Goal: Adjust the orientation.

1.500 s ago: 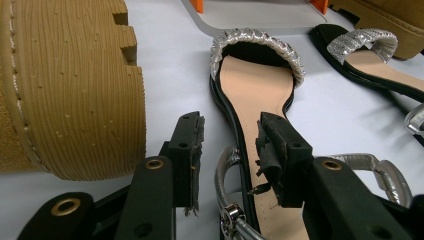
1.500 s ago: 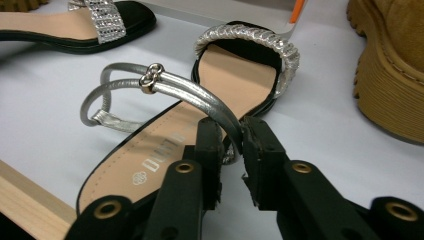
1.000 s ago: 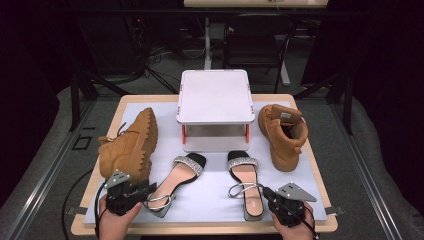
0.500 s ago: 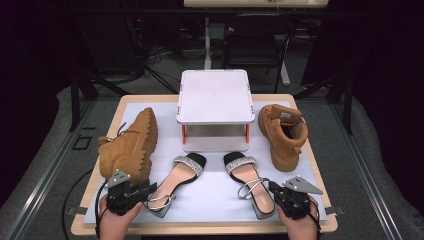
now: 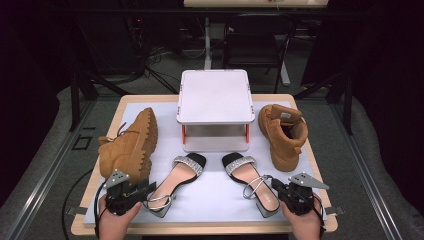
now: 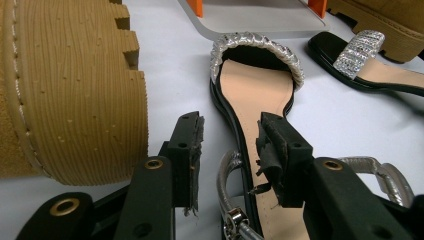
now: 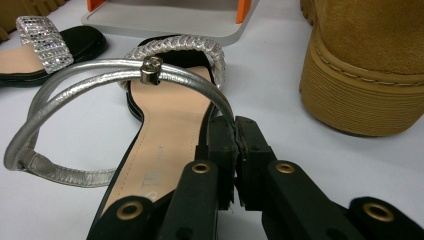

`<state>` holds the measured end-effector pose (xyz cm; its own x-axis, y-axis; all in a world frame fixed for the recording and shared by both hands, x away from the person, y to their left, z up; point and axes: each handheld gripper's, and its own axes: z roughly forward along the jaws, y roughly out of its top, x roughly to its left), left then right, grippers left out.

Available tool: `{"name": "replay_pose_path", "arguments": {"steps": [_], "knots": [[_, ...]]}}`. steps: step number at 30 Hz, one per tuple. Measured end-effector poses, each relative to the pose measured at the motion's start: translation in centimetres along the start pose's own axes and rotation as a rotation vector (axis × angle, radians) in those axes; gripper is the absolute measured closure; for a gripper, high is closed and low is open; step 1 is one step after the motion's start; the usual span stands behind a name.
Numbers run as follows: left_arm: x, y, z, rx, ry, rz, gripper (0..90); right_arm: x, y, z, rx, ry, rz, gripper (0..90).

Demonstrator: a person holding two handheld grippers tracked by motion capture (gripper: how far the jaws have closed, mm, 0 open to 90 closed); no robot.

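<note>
Two black sandals with glittery toe bands and silver ankle straps lie on the white mat. The left sandal (image 5: pixel 182 175) (image 6: pixel 255 85) has its heel end between the jaws of my left gripper (image 5: pixel 150 192) (image 6: pixel 230 145), which is open; a gap of mat separates one pad from the strap. My right gripper (image 5: pixel 276 188) (image 7: pixel 235 142) is shut on the silver ankle strap (image 7: pixel 165 75) at the heel side of the right sandal (image 5: pixel 247 175) (image 7: pixel 170 115). That sandal lies turned, heel toward the right.
A tan boot (image 5: pixel 127 145) (image 6: pixel 75 90) lies on its side close to the left gripper. Another tan boot (image 5: pixel 282 132) (image 7: pixel 370 60) stands upright at the right. A white stand with orange legs (image 5: pixel 214 97) sits at the back middle of the mat (image 5: pixel 215 205).
My right gripper has moved right with the strap, dragging the right sandal's heel rightward so the sandal has turned. The left gripper and left sandal have stayed put.
</note>
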<state>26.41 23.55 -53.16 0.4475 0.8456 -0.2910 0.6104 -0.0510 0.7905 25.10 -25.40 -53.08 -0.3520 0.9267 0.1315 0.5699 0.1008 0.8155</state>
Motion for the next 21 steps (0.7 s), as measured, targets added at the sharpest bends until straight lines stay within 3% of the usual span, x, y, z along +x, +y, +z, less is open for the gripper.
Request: {"name": "replay_pose_path", "arguments": {"steps": [10,19,21], "knots": [[-0.3,0.1,-0.3,-0.008,-0.025,0.045,62.6,0.1,0.2,-0.8,0.006,0.041,-0.024,70.3],[-1.3,0.4,-0.5,-0.015,-0.003,0.093,59.6,-0.5,-0.2,-2.6,-0.006,0.040,0.002,62.5],[-1.4,0.5,-0.5,0.007,0.010,0.102,58.5,-0.7,-0.1,-3.0,-0.019,0.040,0.010,62.4]]}}
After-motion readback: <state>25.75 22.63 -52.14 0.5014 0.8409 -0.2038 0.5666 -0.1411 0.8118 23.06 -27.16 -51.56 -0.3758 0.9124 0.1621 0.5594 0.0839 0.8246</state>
